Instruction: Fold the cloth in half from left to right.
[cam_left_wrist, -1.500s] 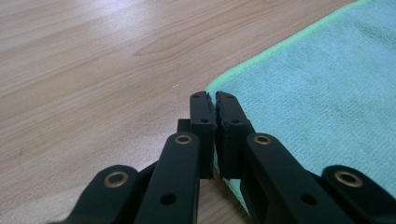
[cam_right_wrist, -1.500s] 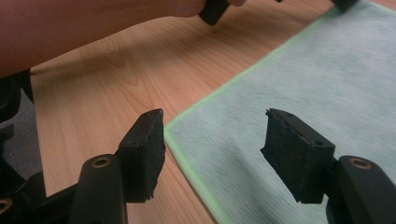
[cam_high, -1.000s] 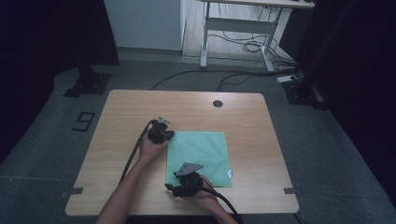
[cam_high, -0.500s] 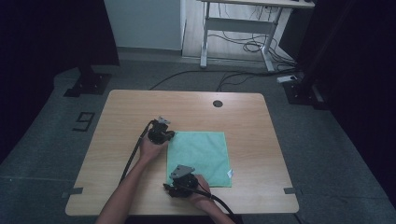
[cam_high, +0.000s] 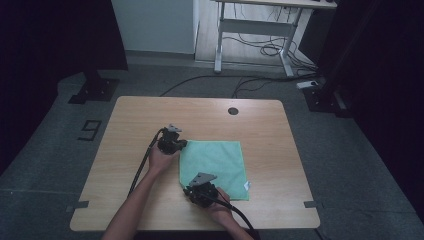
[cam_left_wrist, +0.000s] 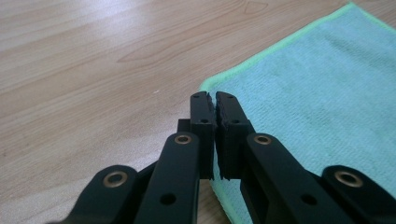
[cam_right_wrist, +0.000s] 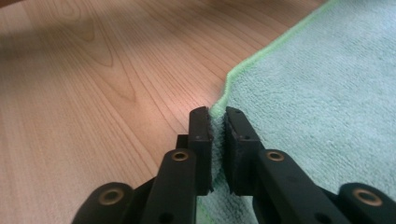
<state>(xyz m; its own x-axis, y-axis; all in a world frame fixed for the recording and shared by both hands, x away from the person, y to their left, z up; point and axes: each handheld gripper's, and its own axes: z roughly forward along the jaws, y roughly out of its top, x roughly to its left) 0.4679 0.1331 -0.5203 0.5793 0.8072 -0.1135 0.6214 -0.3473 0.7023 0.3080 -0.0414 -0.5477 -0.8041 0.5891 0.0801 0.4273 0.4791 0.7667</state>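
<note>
- One green cloth (cam_high: 214, 167) is being seen lying flat and spread on the wooden surface (cam_high: 125, 150), towards the person's side and a little right of the middle
- Two tongs are being held, one in each hand
- The left tongs (cam_left_wrist: 214, 100) are being kept closed at the cloth's far left corner, with the corner lying at the tips; whether any fabric is being pinched cannot be told
- The right tongs (cam_right_wrist: 217, 116) have just been closing, and the cloth's near left corner edge is being pinched between the pads
- One round dark hole (cam_high: 233, 110) is being seen near the far edge of the surface
- No container is being seen on the surface
</note>
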